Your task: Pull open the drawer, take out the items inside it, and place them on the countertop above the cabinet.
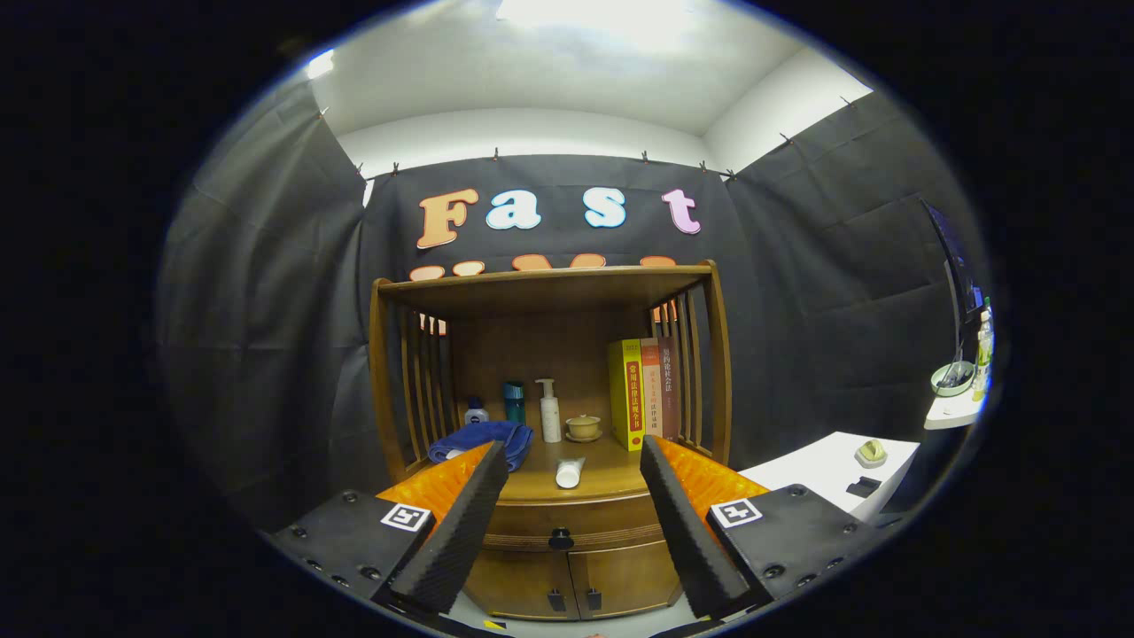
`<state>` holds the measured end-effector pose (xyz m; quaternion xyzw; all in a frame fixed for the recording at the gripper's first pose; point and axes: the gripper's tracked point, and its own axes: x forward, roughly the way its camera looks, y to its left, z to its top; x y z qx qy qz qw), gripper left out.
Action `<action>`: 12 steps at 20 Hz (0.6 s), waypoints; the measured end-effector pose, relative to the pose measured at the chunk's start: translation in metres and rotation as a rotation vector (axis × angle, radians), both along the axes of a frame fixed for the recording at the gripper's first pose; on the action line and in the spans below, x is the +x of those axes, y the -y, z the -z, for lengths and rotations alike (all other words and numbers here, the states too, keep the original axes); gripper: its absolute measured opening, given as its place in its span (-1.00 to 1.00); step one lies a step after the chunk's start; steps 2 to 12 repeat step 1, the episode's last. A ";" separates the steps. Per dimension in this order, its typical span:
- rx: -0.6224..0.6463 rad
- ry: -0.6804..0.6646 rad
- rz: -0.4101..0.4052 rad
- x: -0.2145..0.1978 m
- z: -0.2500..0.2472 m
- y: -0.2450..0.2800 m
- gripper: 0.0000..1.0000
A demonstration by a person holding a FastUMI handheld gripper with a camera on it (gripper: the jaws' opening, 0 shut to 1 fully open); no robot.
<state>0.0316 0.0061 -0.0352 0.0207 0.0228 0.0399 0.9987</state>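
- My fingers (562, 523) are spread wide and hold nothing; the drawer (567, 521) is shut, its knob (560, 538) just ahead between them.
- A tube (570, 472) lies on the tabletop (602, 478); this fits before opening or after closing.

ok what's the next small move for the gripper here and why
The drawer looks closed, with the white tube and blue towel lying on the countertop. That fits an early stage or a finished one, so no pull is clearly due. The open gripper frames the knob; at most, probably hold centred on it.
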 end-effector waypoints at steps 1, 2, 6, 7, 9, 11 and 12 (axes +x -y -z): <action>0.002 -0.004 0.001 0.001 0.001 0.000 0.98; 0.002 -0.004 0.001 0.001 0.001 0.000 0.98; 0.002 -0.004 0.001 0.001 0.001 0.000 0.98; 0.002 -0.004 0.001 0.001 0.001 0.000 0.98; 0.002 -0.004 0.001 0.001 0.001 0.000 0.98; 0.002 -0.004 0.001 0.001 0.001 0.000 0.98; 0.002 -0.004 0.001 0.001 0.001 0.000 0.98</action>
